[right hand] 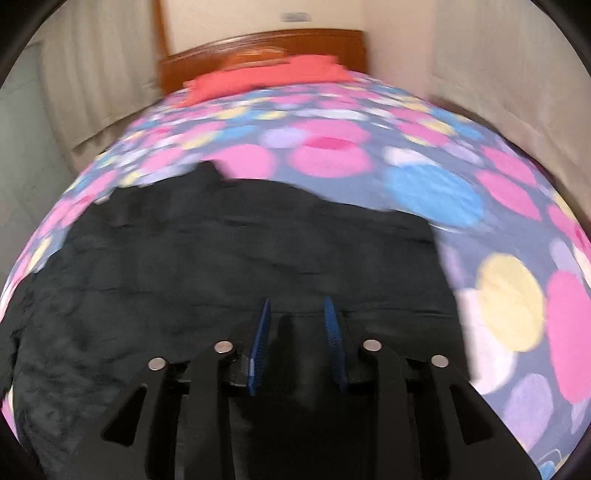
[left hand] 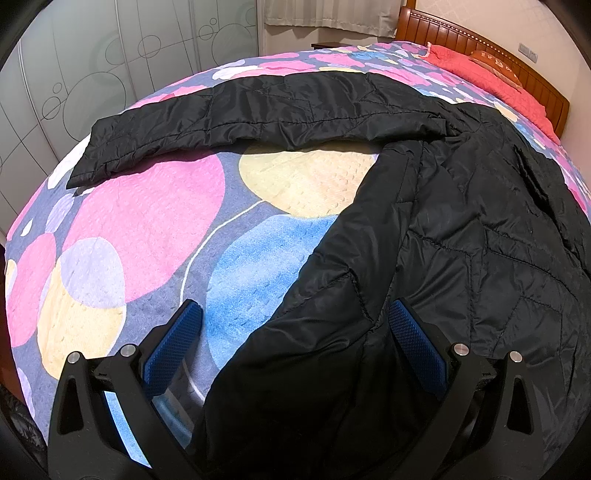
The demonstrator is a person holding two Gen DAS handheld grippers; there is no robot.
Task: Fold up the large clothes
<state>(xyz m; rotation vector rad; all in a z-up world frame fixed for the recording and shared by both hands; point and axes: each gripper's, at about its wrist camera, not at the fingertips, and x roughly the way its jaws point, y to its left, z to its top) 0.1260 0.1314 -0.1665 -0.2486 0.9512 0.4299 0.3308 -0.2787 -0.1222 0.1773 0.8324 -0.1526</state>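
A black quilted jacket [left hand: 461, 236] lies on the bed, its body at the right and one sleeve [left hand: 229, 118] stretched out to the far left. My left gripper [left hand: 295, 314] is open, its blue pads wide apart astride the jacket's near left edge, which lies between them. In the blurred right wrist view the jacket [right hand: 221, 266] fills the lower half. My right gripper [right hand: 297, 312] has its blue pads close together with a fold of black fabric between them.
The bed carries a quilt [left hand: 147, 221] with pink, yellow and blue circles. A red pillow [left hand: 491, 77] and wooden headboard [left hand: 532, 74] stand at the far end. Frosted wardrobe doors [left hand: 92, 66] run along the left, a curtain [left hand: 325, 18] behind.
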